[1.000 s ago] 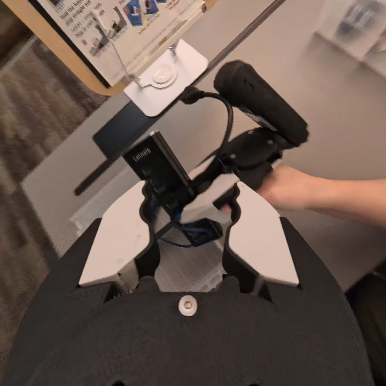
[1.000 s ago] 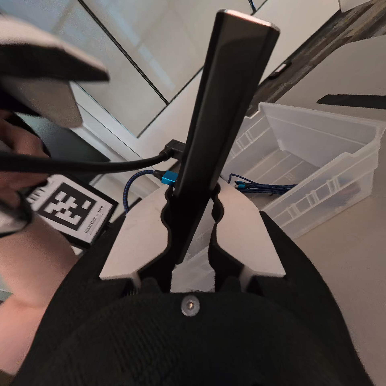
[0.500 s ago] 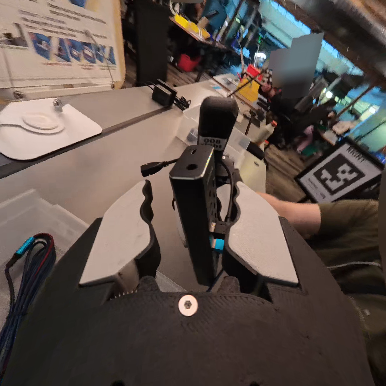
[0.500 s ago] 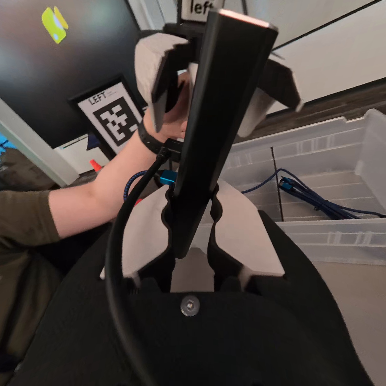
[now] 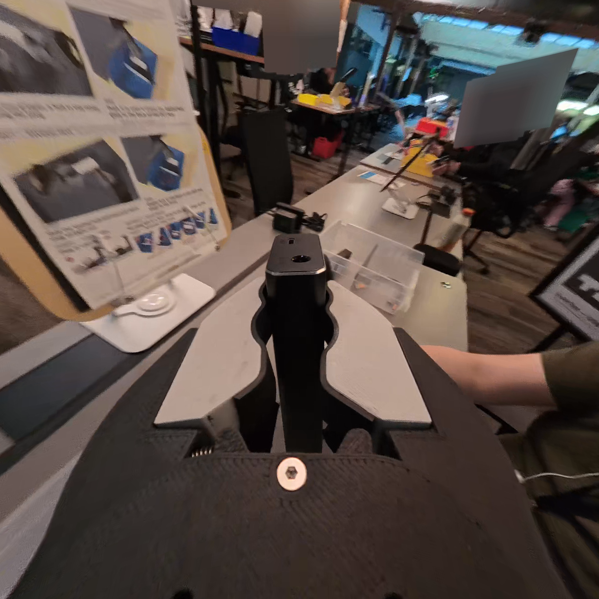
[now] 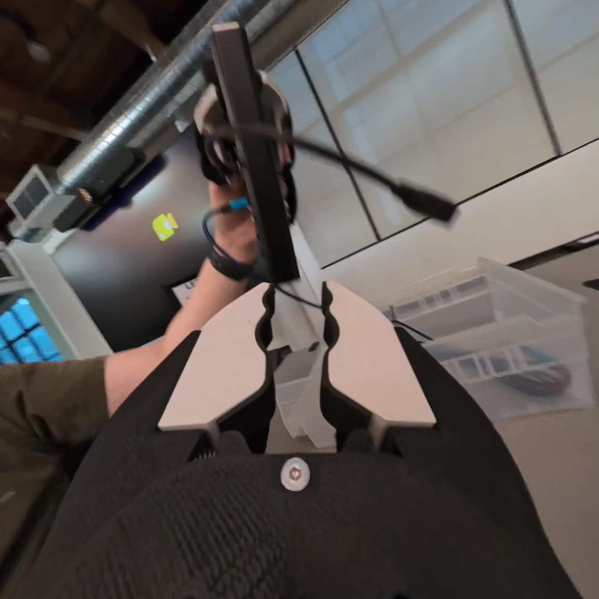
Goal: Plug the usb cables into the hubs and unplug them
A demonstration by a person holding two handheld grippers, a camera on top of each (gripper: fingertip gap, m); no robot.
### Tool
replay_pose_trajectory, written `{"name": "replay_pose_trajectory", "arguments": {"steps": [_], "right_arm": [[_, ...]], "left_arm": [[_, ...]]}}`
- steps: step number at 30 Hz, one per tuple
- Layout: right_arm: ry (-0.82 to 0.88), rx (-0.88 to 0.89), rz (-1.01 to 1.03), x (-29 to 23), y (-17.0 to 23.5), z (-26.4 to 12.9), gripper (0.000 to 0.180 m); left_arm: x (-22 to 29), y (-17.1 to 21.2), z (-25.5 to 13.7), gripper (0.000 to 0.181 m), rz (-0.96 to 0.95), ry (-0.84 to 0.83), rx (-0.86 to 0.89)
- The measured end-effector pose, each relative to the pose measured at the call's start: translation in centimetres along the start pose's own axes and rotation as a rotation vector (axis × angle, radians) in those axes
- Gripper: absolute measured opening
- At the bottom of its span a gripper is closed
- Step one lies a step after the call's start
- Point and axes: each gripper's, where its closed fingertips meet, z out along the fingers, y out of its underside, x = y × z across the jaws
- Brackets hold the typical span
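Note:
A long black USB hub (image 5: 295,311) stands upright between my left gripper's (image 5: 295,303) fingers, which are shut on its sides. In the right wrist view the same hub (image 6: 256,155) hangs in the air, held by the left gripper (image 6: 240,107) farther off. A blue-plugged braided cable (image 6: 238,204) is plugged into its side, and its own black lead (image 6: 421,201) swings out to the right. My right gripper (image 6: 297,288) is open and empty just below the hub's lower end.
A clear plastic bin (image 6: 486,350) with blue cables stands on the grey table to the right. Another clear bin (image 5: 372,269), a stand with a printed sheet (image 5: 107,155) and a black charger (image 5: 285,220) sit on the table (image 5: 434,311). There is about 15 cm between the tips of the two grippers.
My left gripper has closed on the hub. My right gripper has let go of it and drawn back below it. Both views have swung round.

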Motion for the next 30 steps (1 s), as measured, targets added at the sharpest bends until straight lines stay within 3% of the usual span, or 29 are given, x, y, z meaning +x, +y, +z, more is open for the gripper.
{"name": "replay_pose_trajectory", "arguments": {"steps": [5,10,13,18,22,23,24,25,28,30], "right_arm": [[0.105,-0.170,-0.073,1.6,2.8,-1.6,0.040],[0.058,-0.045,-0.055,0.2,-0.2,-1.7,0.039],[0.115,-0.095,-0.138,0.0,0.3,-1.3,0.040],[0.310,-0.265,-0.491,0.5,2.3,0.9,0.078],[0.310,-0.307,-0.643,-0.8,4.0,3.4,0.091],[0.318,-0.302,-0.677,-1.2,4.1,3.8,0.088],[0.315,-0.297,-0.716,-1.9,4.2,4.0,0.061],[0.259,-0.324,-0.744,-3.2,4.7,4.0,0.009],[0.299,-0.455,-0.718,-4.1,4.9,2.3,0.005],[0.418,-0.651,-0.696,-3.0,5.7,-1.6,0.005]], "left_arm": [[-0.6,-7.0,-2.8,0.026,0.150,-0.238,-0.042],[1.1,-15.8,-4.9,0.027,0.225,-0.366,0.014],[3.2,-21.0,-5.7,0.027,0.271,-0.417,0.042],[8.7,-27.6,-5.2,0.027,0.356,-0.436,0.079],[12.4,-30.1,-4.1,0.027,0.374,-0.407,0.096],[13.0,-30.4,-3.8,0.027,0.378,-0.404,0.093],[13.5,-30.5,-3.4,0.027,0.381,-0.397,0.092],[14.0,-30.4,-3.1,0.027,0.380,-0.384,0.091],[14.6,-28.9,-2.2,0.027,0.346,-0.318,0.102],[14.4,-26.5,-1.1,0.027,0.317,-0.262,0.102]]}}
